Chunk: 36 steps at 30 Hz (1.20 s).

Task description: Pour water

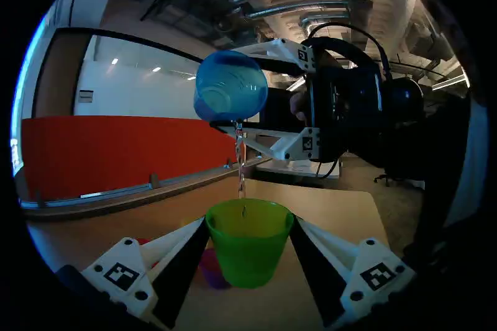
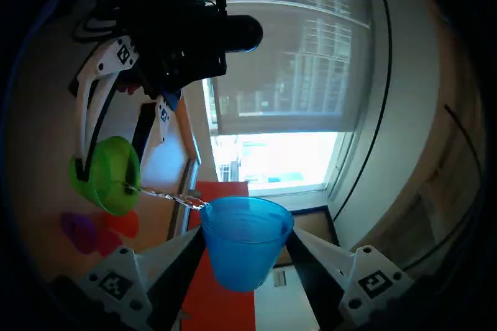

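While the thin water stream (image 1: pixel 240 163) falls from the lip of the blue cup (image 1: pixel 231 86) into the green cup (image 1: pixel 248 241), the likeliest trouble is a miss; the thread is narrow and twists as it drops, so a small sideways drift of either hand would probably send it over the green rim onto the table (image 1: pixel 335 207). A steeper tilt could thicken the flow and splash; pouring too long could overfill, though the level inside the green cup cannot be read.

The blue cup lies tipped well over, its long axis near horizontal; its base seems turned partly toward the left gripper view, with the water leaving at the low edge of the rim. It hangs in the air directly above the green cup, clear of it. The green cup stands upright, mouth up, long axis vertical.

The right gripper (image 2: pixel 246 231) is closed about the blue cup's sides, both fingers pressing on the wall; its fingers sit one above the other, the whole tool rolled sideways. The left gripper (image 1: pixel 248 225) clasps the green cup likewise, level, held just over the table.

A purple cup (image 1: pixel 211 269) sits on the table just behind the green one; a red wall panel (image 1: pixel 112 151) runs beyond the table edge.
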### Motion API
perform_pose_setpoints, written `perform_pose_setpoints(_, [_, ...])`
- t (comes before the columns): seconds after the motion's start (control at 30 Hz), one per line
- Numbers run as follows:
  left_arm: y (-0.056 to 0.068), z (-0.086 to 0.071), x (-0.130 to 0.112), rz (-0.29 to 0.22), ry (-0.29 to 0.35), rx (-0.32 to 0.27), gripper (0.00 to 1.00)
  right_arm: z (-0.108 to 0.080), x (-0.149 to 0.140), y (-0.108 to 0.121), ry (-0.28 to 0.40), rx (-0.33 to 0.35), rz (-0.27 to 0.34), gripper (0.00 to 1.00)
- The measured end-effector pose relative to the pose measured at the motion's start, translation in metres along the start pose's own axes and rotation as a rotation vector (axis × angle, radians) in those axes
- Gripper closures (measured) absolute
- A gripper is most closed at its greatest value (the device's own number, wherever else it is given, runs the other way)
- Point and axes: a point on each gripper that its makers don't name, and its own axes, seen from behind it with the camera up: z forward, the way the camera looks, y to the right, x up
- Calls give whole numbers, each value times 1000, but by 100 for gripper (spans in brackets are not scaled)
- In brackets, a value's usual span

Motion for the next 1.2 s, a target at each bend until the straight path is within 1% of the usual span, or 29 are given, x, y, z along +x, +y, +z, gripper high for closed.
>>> perform_pose_setpoints(0.17, [0, 0, -2, 0, 0, 1, 12, 0, 2, 0, -3, -3, -33, 10])
perform_pose_setpoints(0.63, [1, 2, 0, 0, 3, 1, 12, 0, 9, 0, -5, -8, -99, 10])
perform_pose_setpoints(0.87, [0, 3, 0, -4, 7, 2, 12, 0, 11, 1, 0, -13, -124, 10])
perform_pose_setpoints(1.2, [-1, 2, 3, -5, 12, 6, 12, 1, 11, 3, 5, -16, -125, 10])
